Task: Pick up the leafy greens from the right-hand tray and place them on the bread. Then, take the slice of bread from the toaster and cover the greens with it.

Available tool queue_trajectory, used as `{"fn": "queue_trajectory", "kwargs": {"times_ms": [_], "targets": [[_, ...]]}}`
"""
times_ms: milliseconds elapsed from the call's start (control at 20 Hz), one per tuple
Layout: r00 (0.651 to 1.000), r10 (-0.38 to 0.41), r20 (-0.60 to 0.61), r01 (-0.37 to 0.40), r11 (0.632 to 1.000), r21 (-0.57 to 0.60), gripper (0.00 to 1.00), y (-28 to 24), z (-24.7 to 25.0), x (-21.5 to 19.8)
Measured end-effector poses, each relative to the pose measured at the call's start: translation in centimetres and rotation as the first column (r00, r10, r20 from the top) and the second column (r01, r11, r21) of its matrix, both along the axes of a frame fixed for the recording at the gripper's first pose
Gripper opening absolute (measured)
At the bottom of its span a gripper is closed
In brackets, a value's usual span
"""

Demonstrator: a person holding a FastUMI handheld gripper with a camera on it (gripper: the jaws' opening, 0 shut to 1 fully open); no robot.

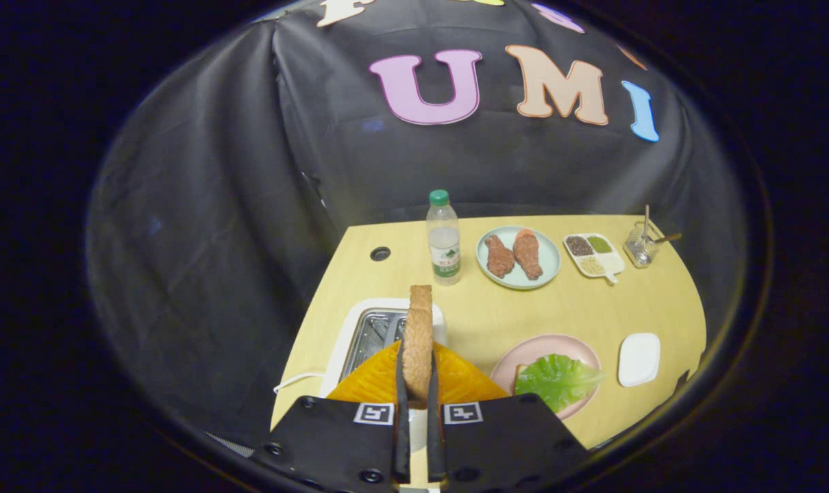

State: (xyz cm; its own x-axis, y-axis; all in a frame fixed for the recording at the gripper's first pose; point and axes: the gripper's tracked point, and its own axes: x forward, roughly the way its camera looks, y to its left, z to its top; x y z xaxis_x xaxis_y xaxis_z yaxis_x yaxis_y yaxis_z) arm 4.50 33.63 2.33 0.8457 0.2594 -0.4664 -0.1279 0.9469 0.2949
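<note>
Hand-held gripper [418,383] clenched on the slice of bread [418,339] — held upright on edge between both fingers, raised above the toaster [377,329]. Leafy greens [557,380] lying on bread on the pink plate [545,346], just right of the fingers. White tray [639,359] beside the plate; water bottle [443,239] farther back on the tabletop [490,315].
</note>
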Motion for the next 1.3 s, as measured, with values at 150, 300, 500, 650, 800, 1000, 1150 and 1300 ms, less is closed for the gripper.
{"fn": "queue_trajectory", "kwargs": {"times_ms": [150,300,500,650,800,1000,1150,1300], "targets": [[0.999,0.015,0.049,-0.015,1.000,0.001,0.12,-2.9,1.4,-0.8],[0.997,0.026,0.066,-0.027,1.000,0.016,0.12,-5.4,1.8,-1.3],[0.998,0.017,0.064,-0.021,0.997,0.073,0.12,-8.5,0.5,-1.5],[0.999,0.013,0.044,-0.020,0.986,0.168,0.12,-9.6,-2.1,-1.4],[1.000,0.014,0.008,-0.016,0.959,0.282,0.12,-10.2,-6.1,-0.8],[0.999,0.023,-0.033,-0.012,0.951,0.310,0.12,-11.2,-11.5,-1.1],[0.998,0.037,-0.047,-0.018,0.936,0.351,0.12,-11.7,-14.0,-1.0],[0.998,0.028,-0.062,-0.002,0.923,0.385,0.12,-12.6,-15.9,-0.5]]}}
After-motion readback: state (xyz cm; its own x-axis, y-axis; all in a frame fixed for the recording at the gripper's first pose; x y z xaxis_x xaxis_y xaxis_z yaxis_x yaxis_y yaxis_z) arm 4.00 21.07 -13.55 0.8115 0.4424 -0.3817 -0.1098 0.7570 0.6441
